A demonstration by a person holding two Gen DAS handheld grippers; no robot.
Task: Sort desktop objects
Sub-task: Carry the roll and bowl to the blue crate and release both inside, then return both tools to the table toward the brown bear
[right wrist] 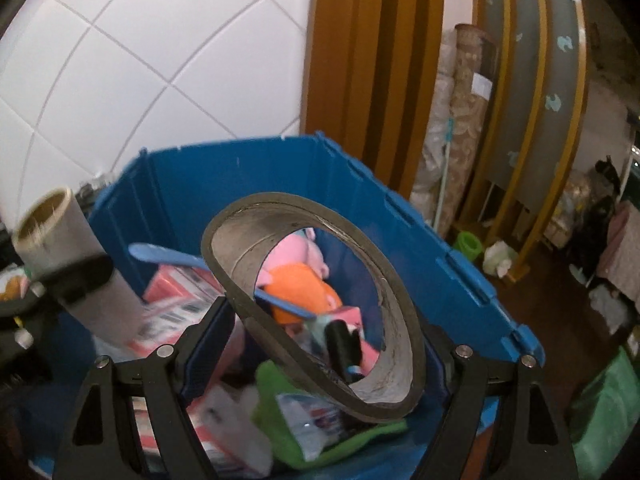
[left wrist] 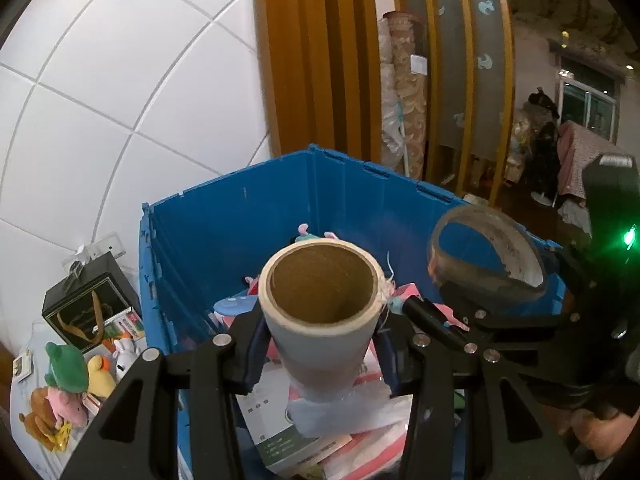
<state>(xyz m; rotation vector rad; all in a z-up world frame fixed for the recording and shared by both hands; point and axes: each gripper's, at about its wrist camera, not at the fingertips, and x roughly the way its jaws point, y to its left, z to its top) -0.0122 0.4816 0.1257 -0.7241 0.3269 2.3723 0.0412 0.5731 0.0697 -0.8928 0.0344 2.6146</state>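
Now the left claw [left wrist: 320, 344] is clamped on a cardboard tube [left wrist: 320, 312], its pads pressing the tube's sides low down while the open end faces up and away; white wrapping [left wrist: 340, 412] trails from the tube's lower end. Just to its right the right claw [right wrist: 324, 344] grips a wide tape ring [right wrist: 312, 304], a dark-edged roll with a pale, scuffed inner wall, tilted so that its hole faces the camera; the jaws stand wide because the ring is wide, one pad at each side of it.

Both held things hang over a blue crate [left wrist: 256, 216] whose lid flaps are folded outward; the crate stands against a white tiled wall [left wrist: 120, 80], with wooden slats [left wrist: 320, 60] behind its far corner. Inside the crate lie a pink plush toy with an orange body [right wrist: 304, 280], a blue spoon-shaped piece [right wrist: 160, 254], pink and white boxes [right wrist: 176, 292], a green bag [right wrist: 280, 420] and a white box with green print [left wrist: 280, 428].

Left of the crate, in the left wrist view, a black gift bag [left wrist: 88, 304] stands above a cluster of small plush animals [left wrist: 76, 388]: green, yellow, white, pink and brown; they sit close together on a pale surface.
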